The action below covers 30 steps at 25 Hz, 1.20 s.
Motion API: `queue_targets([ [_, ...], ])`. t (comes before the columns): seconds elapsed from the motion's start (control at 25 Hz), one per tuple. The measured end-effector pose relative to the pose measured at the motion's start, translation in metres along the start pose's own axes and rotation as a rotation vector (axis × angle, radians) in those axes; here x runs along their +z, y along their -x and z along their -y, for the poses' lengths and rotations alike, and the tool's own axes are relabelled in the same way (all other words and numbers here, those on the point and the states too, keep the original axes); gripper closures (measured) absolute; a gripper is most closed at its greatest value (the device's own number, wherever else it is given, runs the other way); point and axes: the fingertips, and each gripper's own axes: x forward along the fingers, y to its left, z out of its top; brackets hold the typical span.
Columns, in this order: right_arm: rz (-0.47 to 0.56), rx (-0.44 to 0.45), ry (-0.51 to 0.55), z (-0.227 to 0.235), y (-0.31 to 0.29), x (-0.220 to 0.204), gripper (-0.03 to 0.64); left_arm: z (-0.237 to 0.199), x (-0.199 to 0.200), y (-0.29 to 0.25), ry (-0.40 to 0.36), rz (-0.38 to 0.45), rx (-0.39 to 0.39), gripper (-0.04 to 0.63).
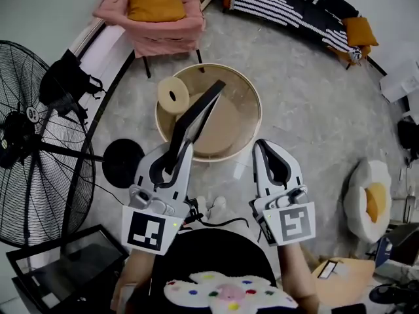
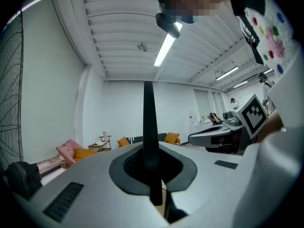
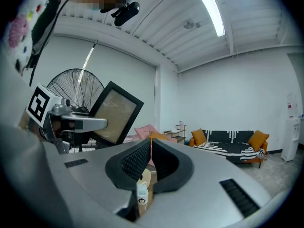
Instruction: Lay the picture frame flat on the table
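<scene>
Left gripper (image 1: 182, 150) is closest. Its jaws are clamped on an edge of the picture frame (image 1: 200, 113), which is held up over the round rimmed tabletop (image 1: 252, 103). Right gripper (image 1: 265, 146) is alongside with its jaws closed on nothing. A beige ring (image 1: 173, 95) sits at the tabletop's left rim, just beside the frame. There's a fan (image 1: 39, 142) on the floor to the left and a pink armchair (image 1: 157, 12) beyond. The frame is tilted, its long axis running from my jaws out over the tabletop, glass facing my right side.
</scene>
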Motion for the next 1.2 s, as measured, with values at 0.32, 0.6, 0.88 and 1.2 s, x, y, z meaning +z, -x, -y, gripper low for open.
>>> queue_targets([
  [0.32, -0.015, -0.008, 0.001, -0.001, -0.007, -0.003, 0.581, -0.007, -0.004, -0.002, 0.011, -0.003, -0.007, 0.572],
  [0.6, 0.06, 0.024, -0.029, -0.016, -0.017, 0.018, 0.58, -0.008, -0.008, -0.005, 0.024, -0.01, -0.04, 0.572],
  [0.88, 0.082, 0.064, -0.085, -0.021, -0.026, 0.024, 0.577, 0.003, -0.008, -0.011, 0.054, 0.004, -0.133, 0.572],
  [1.2, 0.102, 0.175, -0.156, -0.026, -0.031, 0.023, 0.48, 0.025, -0.005, -0.015, 0.074, 0.019, -0.26, 0.572],
])
